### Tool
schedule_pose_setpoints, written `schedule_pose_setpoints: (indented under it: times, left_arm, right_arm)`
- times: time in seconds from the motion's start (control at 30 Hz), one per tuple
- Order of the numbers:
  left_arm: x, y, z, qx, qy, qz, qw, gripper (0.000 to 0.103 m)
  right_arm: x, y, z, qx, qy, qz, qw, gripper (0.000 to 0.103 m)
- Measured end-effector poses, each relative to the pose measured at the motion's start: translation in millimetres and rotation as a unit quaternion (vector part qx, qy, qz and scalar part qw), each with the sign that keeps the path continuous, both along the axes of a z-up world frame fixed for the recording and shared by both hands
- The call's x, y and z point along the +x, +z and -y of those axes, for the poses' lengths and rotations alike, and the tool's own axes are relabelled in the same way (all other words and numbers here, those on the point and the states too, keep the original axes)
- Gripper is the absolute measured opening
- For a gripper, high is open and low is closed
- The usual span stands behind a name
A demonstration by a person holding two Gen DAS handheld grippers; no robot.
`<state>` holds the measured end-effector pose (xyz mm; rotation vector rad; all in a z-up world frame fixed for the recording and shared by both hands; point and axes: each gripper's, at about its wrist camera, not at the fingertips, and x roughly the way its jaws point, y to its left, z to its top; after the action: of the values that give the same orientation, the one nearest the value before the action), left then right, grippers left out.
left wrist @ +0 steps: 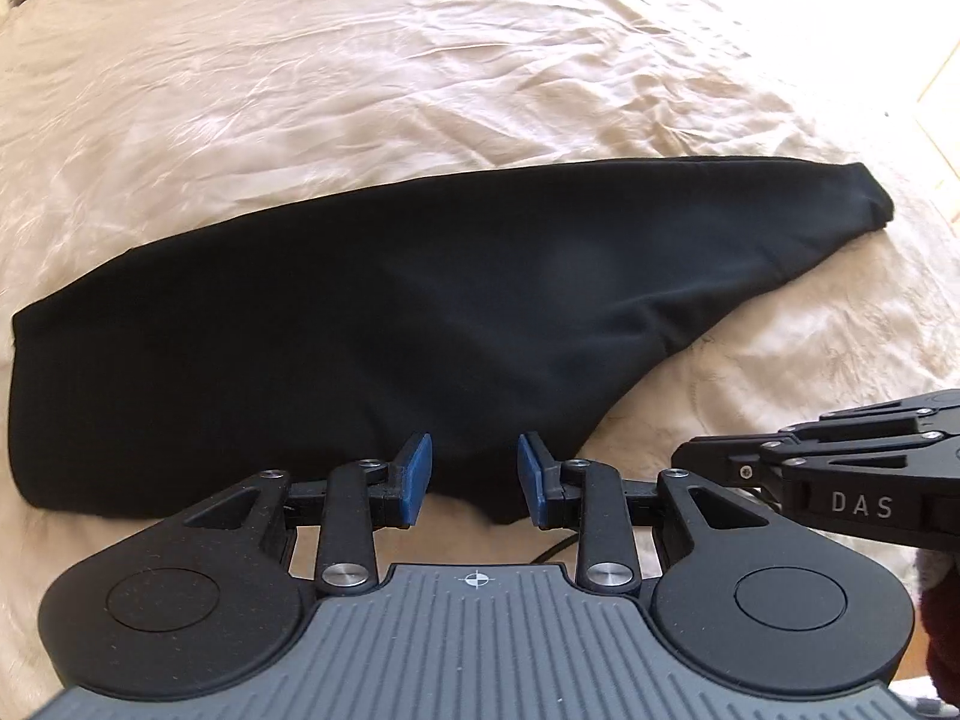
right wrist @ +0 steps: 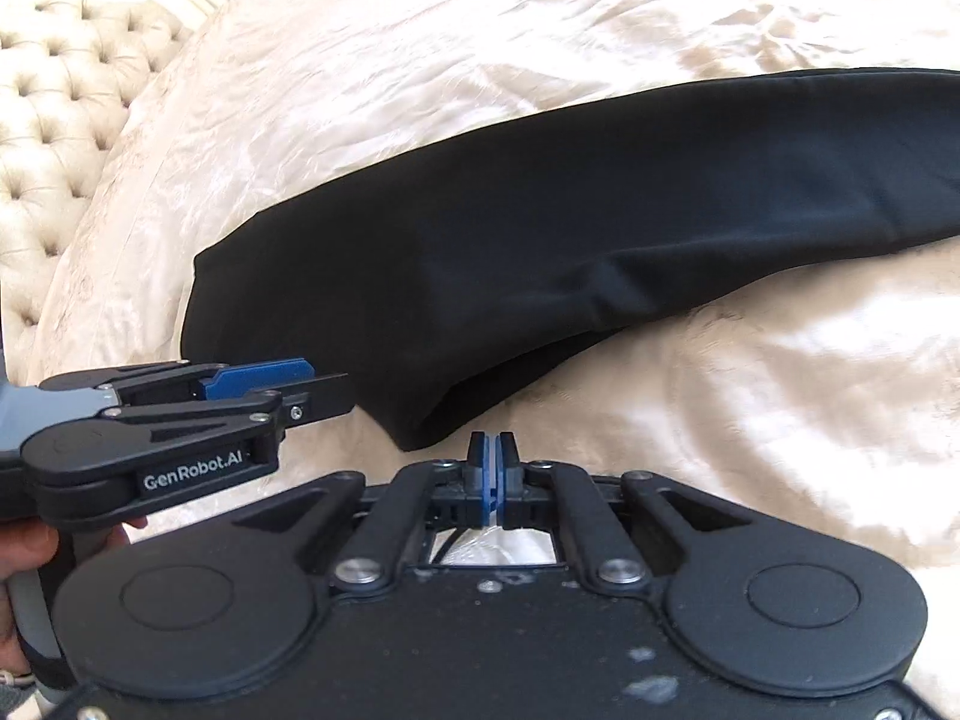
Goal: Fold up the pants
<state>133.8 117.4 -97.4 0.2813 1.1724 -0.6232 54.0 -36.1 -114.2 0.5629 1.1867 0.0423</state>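
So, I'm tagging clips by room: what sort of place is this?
Most likely a bedroom: black pants lie on a cream satin bedspread, with a tufted headboard behind.

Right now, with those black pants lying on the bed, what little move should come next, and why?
Probably ease the left gripper forward and close it on the near edge of the black pants. Its blue pads are open with that edge lying between them, and the pants already lie folded lengthwise on the cream bedspread. The right gripper is shut on nothing, just short of the cloth.
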Motion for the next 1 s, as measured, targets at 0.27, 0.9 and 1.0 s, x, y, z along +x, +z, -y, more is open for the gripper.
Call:
schedule_pose_setpoints:
  times: [0.27,0.9,1.0]
  left_arm:
    - [12.7,-51.5,-11.9,0.035,0.019,-0.053,0.9978,0.034]
    - [47.9,-23.6,-132.7,0.059,0.146,0.014,0.9875,0.033]
    - [67.2,-39.7,-151.7,0.077,0.160,0.009,0.9841,0.033]
  right_arm:
    - [6.0,7.7,32.9,-0.055,-0.039,0.034,0.997,0.009]
    - [82.4,-26.6,16.4,-0.153,0.039,0.028,0.987,0.011]
    - [99.4,-20.3,3.4,-0.142,0.064,0.054,0.986,0.013]
